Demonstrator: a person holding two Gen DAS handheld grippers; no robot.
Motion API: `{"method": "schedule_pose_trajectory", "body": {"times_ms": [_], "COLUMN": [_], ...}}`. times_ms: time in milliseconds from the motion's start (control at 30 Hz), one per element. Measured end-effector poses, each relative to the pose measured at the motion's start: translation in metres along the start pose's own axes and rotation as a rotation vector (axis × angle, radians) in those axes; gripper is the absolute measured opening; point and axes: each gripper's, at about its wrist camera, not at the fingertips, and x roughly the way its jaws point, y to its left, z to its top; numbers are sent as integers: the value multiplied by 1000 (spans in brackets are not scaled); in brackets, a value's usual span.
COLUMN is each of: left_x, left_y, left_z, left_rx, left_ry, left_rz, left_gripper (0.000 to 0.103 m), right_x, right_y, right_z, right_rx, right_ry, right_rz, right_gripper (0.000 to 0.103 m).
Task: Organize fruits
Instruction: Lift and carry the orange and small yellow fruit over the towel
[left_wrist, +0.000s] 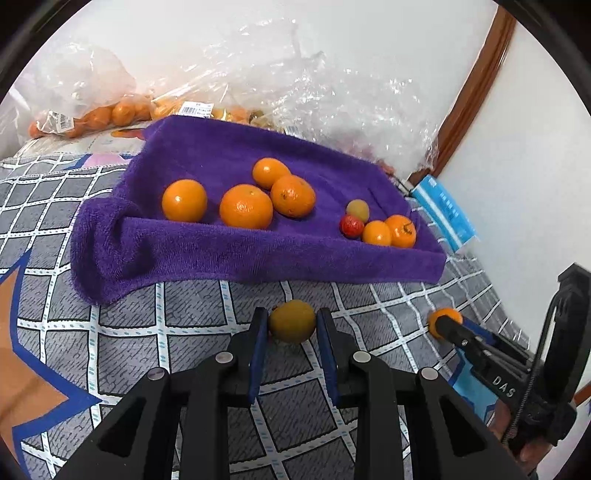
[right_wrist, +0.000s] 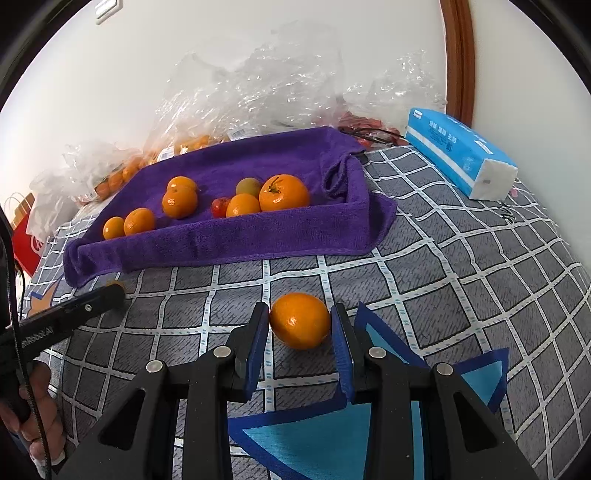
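Note:
A purple towel (left_wrist: 229, 254) (right_wrist: 229, 240) lies on the checked bed cover, folded into a tray shape, and holds several oranges (left_wrist: 245, 206) (right_wrist: 283, 192), a small red fruit (left_wrist: 351, 226) (right_wrist: 219, 207) and a yellow-green fruit (left_wrist: 357, 210) (right_wrist: 248, 186). My left gripper (left_wrist: 291, 321) is shut on a yellow-orange fruit (left_wrist: 292, 320) resting on the cover in front of the towel. My right gripper (right_wrist: 300, 321) sits around an orange (right_wrist: 300, 320) on the cover, with small gaps beside both pads. That orange also shows in the left wrist view (left_wrist: 445, 320), partly hidden by the right gripper.
Clear plastic bags (left_wrist: 314, 92) (right_wrist: 258, 92) with more oranges lie behind the towel against the white wall. A blue tissue pack (right_wrist: 461, 157) (left_wrist: 443, 210) lies at the right. A red paper bag (right_wrist: 24, 236) stands at the far left.

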Motion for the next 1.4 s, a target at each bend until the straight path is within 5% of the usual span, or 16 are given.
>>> {"method": "schedule_pose_trajectory", "body": {"times_ms": [567, 1400], "left_x": [-19, -48], "left_y": [-6, 8], "left_z": [0, 25], "left_rx": [33, -55], "left_ry": [-104, -186], "left_rz": [-19, 101], "left_gripper": [25, 25], "right_x": [-6, -20], "right_y": [7, 40], "right_z": [-2, 46], "right_rx": [-2, 14], "right_ry": [19, -11], "right_rz": [-16, 25], "right_gripper": [34, 34]}}
